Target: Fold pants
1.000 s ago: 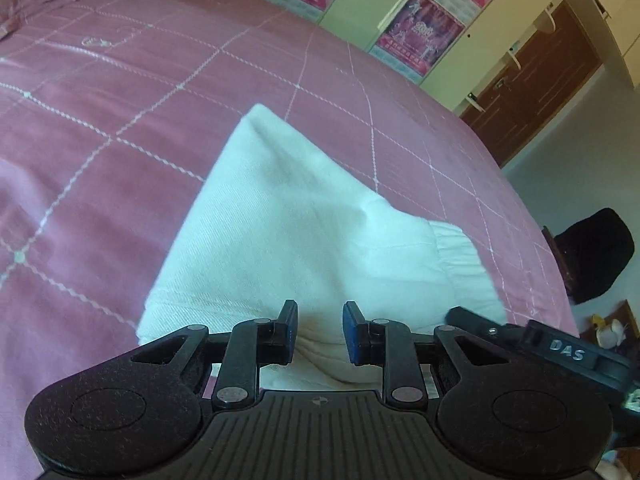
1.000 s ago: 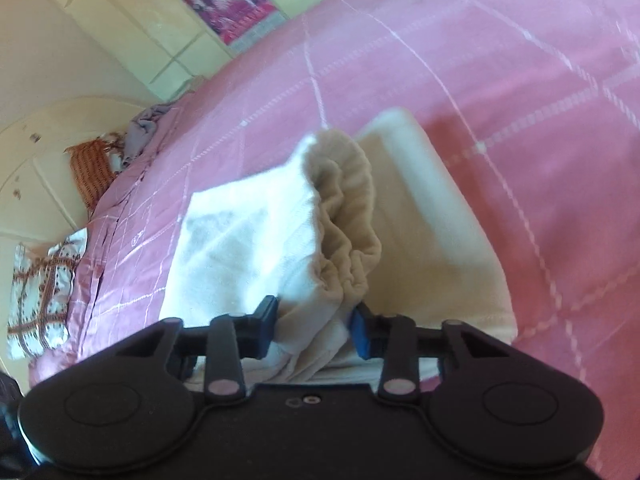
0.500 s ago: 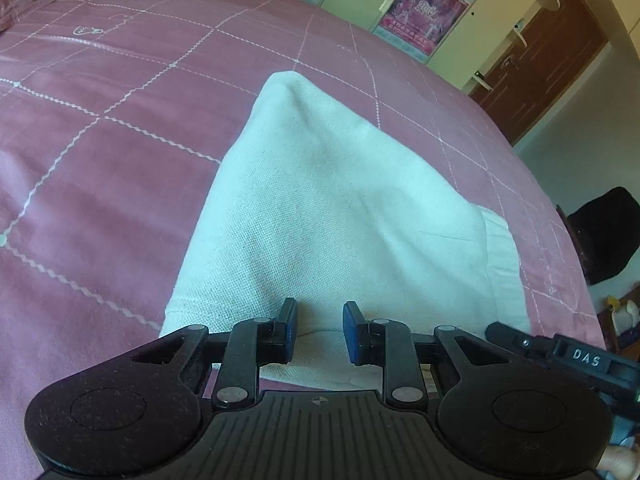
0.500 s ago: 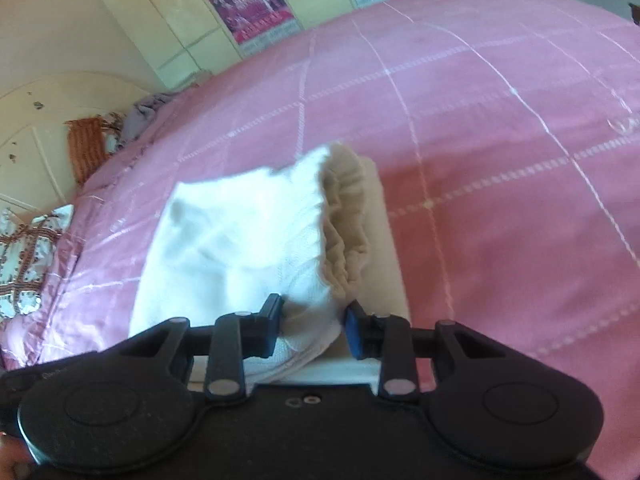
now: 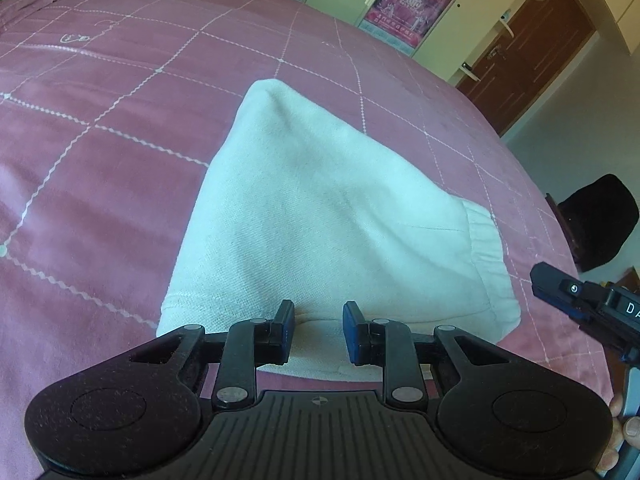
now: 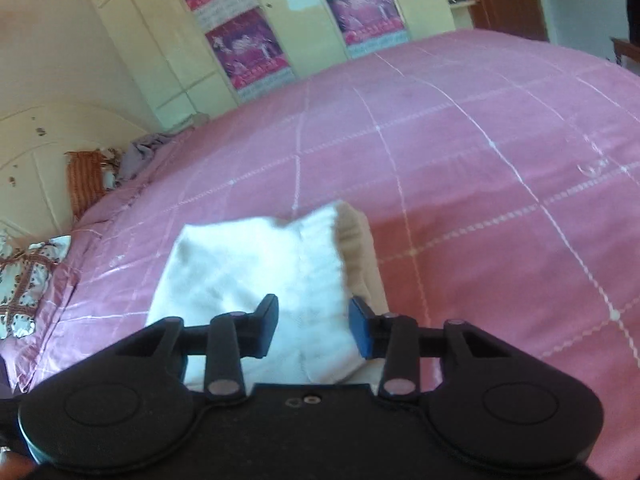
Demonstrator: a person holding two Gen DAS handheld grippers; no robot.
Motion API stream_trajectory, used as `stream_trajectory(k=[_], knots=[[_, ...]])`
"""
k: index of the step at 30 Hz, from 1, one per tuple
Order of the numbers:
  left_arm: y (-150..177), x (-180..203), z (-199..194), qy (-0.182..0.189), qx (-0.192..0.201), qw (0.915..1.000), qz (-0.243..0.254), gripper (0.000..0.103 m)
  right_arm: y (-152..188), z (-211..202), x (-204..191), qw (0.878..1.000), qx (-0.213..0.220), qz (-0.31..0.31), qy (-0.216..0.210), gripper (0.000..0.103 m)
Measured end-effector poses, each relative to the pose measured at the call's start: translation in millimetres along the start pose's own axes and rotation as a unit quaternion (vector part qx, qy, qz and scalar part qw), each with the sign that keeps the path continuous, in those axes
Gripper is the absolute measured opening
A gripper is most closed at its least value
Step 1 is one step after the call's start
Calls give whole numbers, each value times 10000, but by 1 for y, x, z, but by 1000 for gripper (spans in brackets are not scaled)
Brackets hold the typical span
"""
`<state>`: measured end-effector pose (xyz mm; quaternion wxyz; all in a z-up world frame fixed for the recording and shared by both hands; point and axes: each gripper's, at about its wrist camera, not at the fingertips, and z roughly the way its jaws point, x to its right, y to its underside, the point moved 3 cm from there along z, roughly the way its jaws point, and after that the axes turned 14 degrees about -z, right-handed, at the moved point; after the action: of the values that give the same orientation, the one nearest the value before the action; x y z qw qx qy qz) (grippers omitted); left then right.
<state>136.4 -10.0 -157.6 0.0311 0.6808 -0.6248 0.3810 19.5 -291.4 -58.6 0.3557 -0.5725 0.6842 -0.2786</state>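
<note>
— What did we see at the left?

— Our left hand-held gripper (image 5: 319, 326) hung over the near edge of the pants (image 5: 328, 216), its jaws a narrow gap apart, just as a second before. White cloth showed in that gap, but we could not tell whether the pads pressed on it or only stood above it.

— And the pants themselves?

— They lay in the middle of the pink bed (image 5: 100, 160) as a folded packet, humped at the far end. That was the change. A second earlier the waistband (image 5: 486, 256) stood bunched and gaping on the right side. Now it had come down over the layer beneath and lay nearly flat along the right edge.

— And at the right?

— Our right hand-held gripper (image 6: 313, 326) was about half closed, and the white cloth filled the gap from pad to pad. The view was blurred, yet we judged that it had a grip on the near right corner.

— So where did that leave us?

— We judged the fold nearly laid. What seemed left was to let go cleanly on the right without dragging the top layer back, and perhaps to square the edges.
</note>
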Motion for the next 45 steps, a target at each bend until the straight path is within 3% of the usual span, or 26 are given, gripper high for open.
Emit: stream_trajectory(k=[5, 7, 9, 11, 12, 15, 19, 20, 25, 37, 45], knots=[[-13, 17, 2, -151, 82, 9996, 242, 25, -24, 21, -51, 9922, -110, -1230, -160, 25], [-8, 9, 14, -357, -169, 9990, 211, 25, -21, 35, -53, 9910, -284, -1307, -73, 25], [0, -2, 18, -254, -197, 9994, 161, 25, -8, 45, -42, 9909, -565, -1218, 107, 24], [3, -6, 17, -161, -206, 9996, 128, 25, 18, 55, -23, 9882, -959, -1162, 263, 6], [3, -6, 17, -149, -210, 9996, 105, 25, 29, 54, -10, 9911, -844, -1003, 213, 0], [2, -5, 18, -185, -218, 9995, 136, 25, 34, 47, 15, 9976, -678, -60, -143, 0], [0, 6, 15, -316, -187, 9984, 427, 25, 27, 46, -8, 9920, -797, -969, 110, 0], [-2, 9, 13, -349, -178, 9981, 472, 25, 26, 43, -13, 9907, -782, -1108, 97, 6], [-16, 31, 6, -497, 69, 9943, 938, 25, 8, 33, -24, 9926, -484, -1113, -67, 16], [-68, 48, 56, -816, 174, 9893, 1194, 25, -59, 100, -34, 9863, -447, -1589, -60, 16], [-94, 44, 104, -974, 31, 9885, 1152, 25, -40, 147, -3, 9844, -712, -1582, 302, 7]])
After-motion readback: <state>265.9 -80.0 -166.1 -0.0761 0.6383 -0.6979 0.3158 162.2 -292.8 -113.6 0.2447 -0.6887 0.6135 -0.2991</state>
